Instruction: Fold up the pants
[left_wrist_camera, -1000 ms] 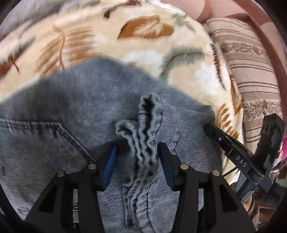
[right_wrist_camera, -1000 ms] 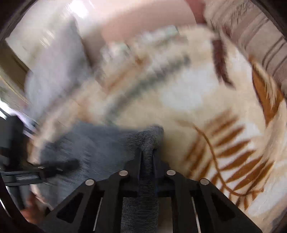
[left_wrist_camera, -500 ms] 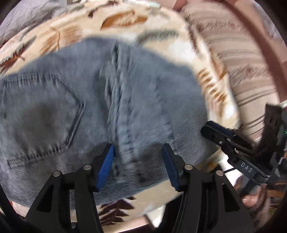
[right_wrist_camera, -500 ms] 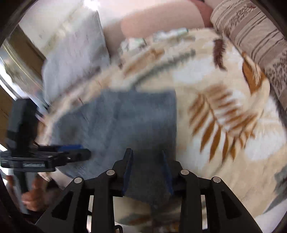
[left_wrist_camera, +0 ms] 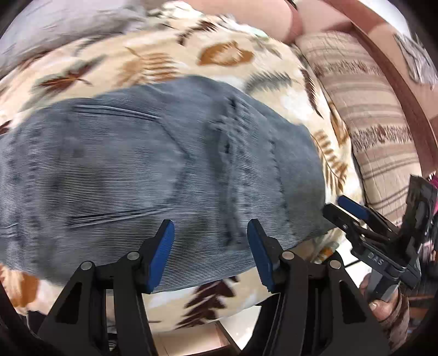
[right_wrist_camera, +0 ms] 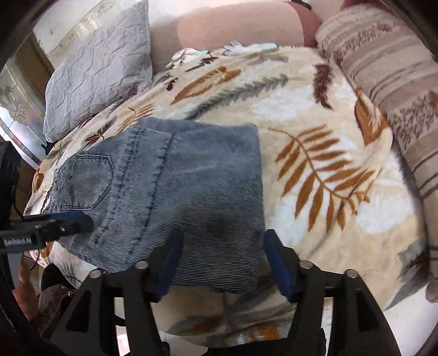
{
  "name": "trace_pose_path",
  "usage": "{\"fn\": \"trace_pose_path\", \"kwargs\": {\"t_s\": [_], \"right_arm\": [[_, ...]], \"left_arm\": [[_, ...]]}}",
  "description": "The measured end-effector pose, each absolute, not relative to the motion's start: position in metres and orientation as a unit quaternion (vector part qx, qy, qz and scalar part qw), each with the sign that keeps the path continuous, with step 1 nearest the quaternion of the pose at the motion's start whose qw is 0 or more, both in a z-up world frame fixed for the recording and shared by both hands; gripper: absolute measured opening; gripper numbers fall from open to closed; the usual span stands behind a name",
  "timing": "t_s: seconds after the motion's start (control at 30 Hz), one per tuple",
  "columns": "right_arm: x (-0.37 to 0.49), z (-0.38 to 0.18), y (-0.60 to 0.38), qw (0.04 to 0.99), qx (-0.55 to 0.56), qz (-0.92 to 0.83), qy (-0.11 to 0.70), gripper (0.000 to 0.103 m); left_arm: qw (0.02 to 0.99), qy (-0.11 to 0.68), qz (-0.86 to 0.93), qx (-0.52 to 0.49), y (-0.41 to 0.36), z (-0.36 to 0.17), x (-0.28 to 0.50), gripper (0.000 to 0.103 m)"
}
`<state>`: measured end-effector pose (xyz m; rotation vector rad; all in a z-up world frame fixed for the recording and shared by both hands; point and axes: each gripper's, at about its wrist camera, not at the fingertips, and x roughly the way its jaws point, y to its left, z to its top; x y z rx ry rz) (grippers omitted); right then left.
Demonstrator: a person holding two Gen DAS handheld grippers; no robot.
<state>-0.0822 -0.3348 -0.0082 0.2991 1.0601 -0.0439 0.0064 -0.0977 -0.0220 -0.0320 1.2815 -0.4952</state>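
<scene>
The grey-blue denim pants (left_wrist_camera: 137, 169) lie folded in a flat bundle on the leaf-print blanket (left_wrist_camera: 153, 63), close to the bed's near edge. A back pocket (right_wrist_camera: 87, 183) faces up at the bundle's left. My left gripper (left_wrist_camera: 210, 228) hovers open above the bundle's near edge, with nothing between its blue pads. My right gripper (right_wrist_camera: 223, 238) is at the bundle's right near corner. Its jaws are opening and the pads stand clear of the cloth. Each gripper shows in the other's view: the right gripper (left_wrist_camera: 345, 208) and the left gripper (right_wrist_camera: 74, 219).
A grey quilted pillow (right_wrist_camera: 95, 68) leans at the bed's far left. A striped bolster (right_wrist_camera: 397, 95) runs along the right side, and a pink headboard (right_wrist_camera: 232, 24) stands behind. The blanket (right_wrist_camera: 328, 178) is bare to the right of the pants. A hand (left_wrist_camera: 383, 309) holds the right gripper's handle.
The right gripper, shut on a fold of denim a second ago, has opened. The left gripper has let the bunched cloth go. Both have drawn back and up, and the pants lie flat.
</scene>
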Motion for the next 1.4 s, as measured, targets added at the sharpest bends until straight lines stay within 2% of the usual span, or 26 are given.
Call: {"fn": "trace_pose_path", "kwargs": {"t_s": [0.1, 0.2, 0.47, 0.63, 0.87, 1.07, 1.23, 1.33, 1.4], "right_arm": [[-0.078, 0.005, -0.316, 0.857, 0.118, -0.020, 0.501, 0.074], [-0.069, 0.014, -0.291, 0.854, 0.092, -0.019, 0.512, 0.081], [-0.045, 0.028, -0.189, 0.855, -0.008, 0.045, 0.517, 0.083], [-0.036, 0.023, -0.113, 0.848, -0.076, 0.104, 0.513, 0.083], [-0.031, 0.003, -0.010, 0.837, -0.151, 0.172, 0.498, 0.084], [-0.029, -0.013, 0.035, 0.839, -0.205, 0.167, 0.476, 0.084], [-0.036, -0.028, 0.069, 0.843, -0.260, 0.151, 0.446, 0.084], [-0.046, -0.039, 0.088, 0.843, -0.319, 0.129, 0.414, 0.084], [-0.046, -0.039, 0.092, 0.849, -0.336, 0.117, 0.390, 0.084]], "left_arm": [[0.782, 0.589, -0.203, -0.023, -0.069, -0.016, 0.010, 0.062], [0.790, 0.587, -0.173, -0.036, -0.032, -0.012, 0.017, 0.062], [0.809, 0.566, -0.047, -0.151, 0.128, -0.010, 0.039, 0.065], [0.774, 0.594, -0.049, -0.211, 0.184, -0.036, 0.057, 0.065], [0.739, 0.627, -0.108, -0.223, 0.180, -0.056, 0.091, 0.065], [0.717, 0.635, -0.142, -0.248, 0.172, -0.065, 0.129, 0.065], [0.711, 0.641, -0.165, -0.236, 0.162, -0.067, 0.154, 0.072], [0.710, 0.642, -0.178, -0.229, 0.154, -0.069, 0.165, 0.082], [0.713, 0.641, -0.186, -0.215, 0.145, -0.069, 0.167, 0.083]]}}
